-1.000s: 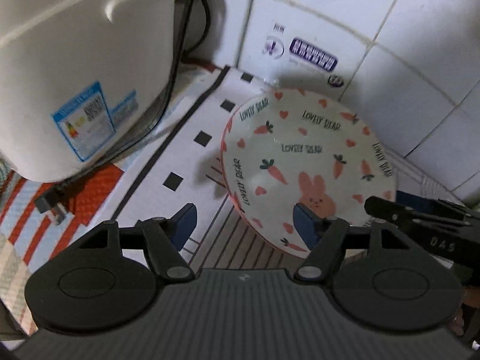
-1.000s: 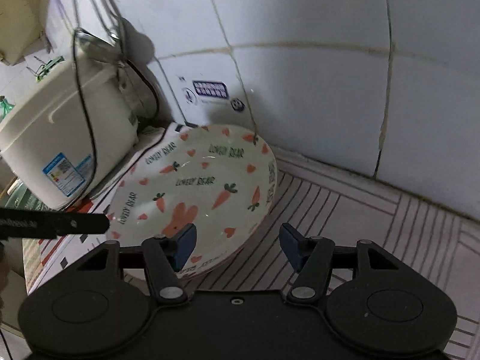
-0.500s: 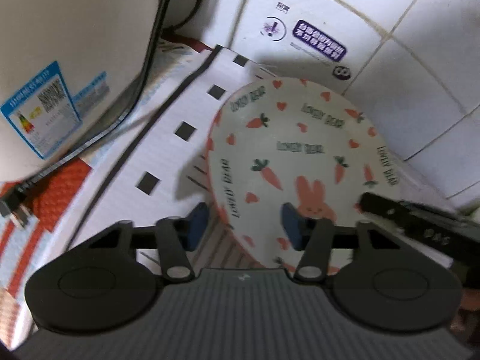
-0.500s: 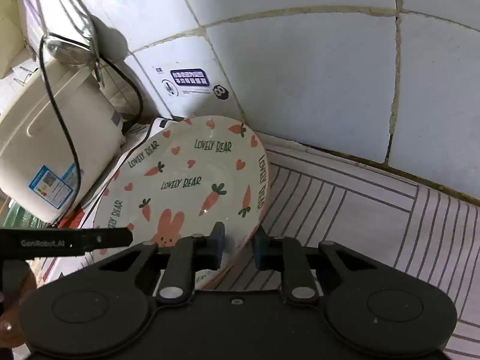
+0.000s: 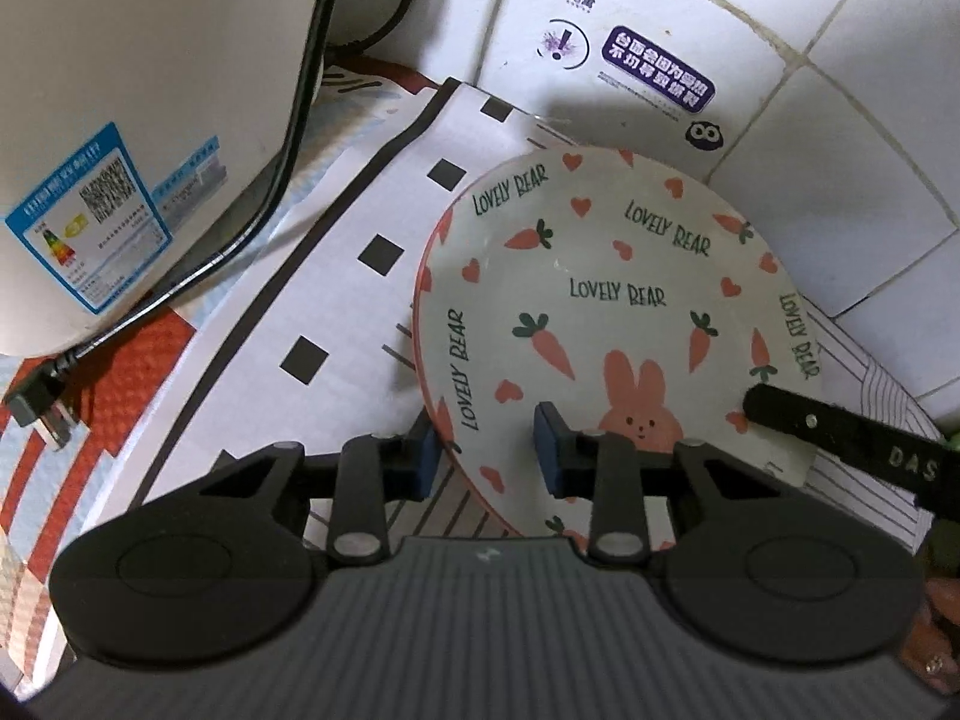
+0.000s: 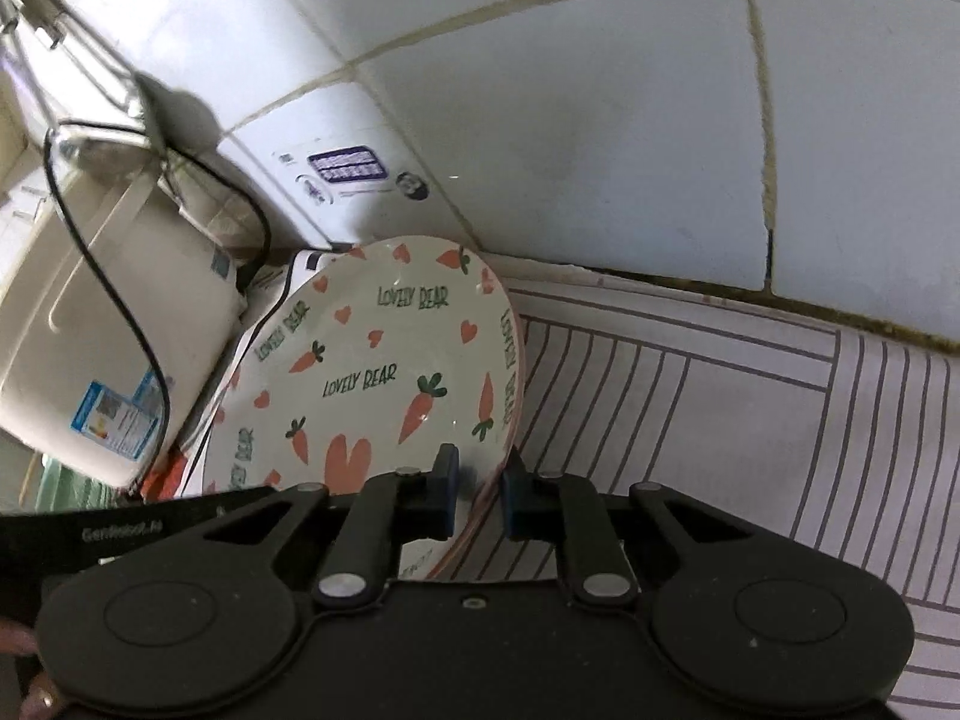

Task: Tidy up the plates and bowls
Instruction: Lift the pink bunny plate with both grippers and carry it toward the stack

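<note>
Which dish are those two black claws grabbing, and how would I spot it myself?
Find the big cream rice cooker by the white tiled wall. On the patterned mat to its right, the plate tilts up against the tiles. It is the only dish there, printed with orange carrots, hearts, a pink rabbit and the words LOVELY BEAR.

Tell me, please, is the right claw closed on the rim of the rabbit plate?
Yes, the right claw has its two blue pads pinching the near rim of the rabbit plate from both sides.
</note>
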`<state>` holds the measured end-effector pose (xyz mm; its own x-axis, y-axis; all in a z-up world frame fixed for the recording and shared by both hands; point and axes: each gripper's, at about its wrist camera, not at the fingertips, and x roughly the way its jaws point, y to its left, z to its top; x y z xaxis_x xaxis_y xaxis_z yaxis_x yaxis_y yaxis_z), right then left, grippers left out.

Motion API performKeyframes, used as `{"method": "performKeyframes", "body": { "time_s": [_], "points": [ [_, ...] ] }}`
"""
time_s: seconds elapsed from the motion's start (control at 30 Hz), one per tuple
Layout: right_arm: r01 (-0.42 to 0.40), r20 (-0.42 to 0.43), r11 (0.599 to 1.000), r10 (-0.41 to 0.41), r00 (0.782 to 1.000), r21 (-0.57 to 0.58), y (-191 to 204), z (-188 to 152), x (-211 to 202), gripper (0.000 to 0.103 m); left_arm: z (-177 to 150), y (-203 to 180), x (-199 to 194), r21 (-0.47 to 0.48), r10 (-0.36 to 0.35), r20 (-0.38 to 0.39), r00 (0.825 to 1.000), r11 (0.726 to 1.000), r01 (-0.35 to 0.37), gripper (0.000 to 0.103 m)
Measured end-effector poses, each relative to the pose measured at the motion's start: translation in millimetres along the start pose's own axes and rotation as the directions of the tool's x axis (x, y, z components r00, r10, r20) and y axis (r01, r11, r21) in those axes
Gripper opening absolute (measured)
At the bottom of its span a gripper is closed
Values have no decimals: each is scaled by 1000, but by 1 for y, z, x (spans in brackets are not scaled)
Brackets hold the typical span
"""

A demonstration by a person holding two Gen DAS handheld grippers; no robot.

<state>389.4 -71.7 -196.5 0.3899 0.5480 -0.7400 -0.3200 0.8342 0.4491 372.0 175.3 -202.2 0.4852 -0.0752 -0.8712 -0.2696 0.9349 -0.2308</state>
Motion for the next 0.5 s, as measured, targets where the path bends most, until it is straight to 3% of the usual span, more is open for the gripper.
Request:
{"method": "performKeyframes", "body": {
  "time_s": [0.2,0.5],
  "points": [
    [-2,-6,997,1,1000,-77,15,-4,-17,19,-5,-2,-30,65,1,15,1000,998,-2,31],
    [-34,53,992,41,998,-118,36,-32,-65,21,-27,-10,-87,112,-1,39,999,994,-3,31]
  ]
}}
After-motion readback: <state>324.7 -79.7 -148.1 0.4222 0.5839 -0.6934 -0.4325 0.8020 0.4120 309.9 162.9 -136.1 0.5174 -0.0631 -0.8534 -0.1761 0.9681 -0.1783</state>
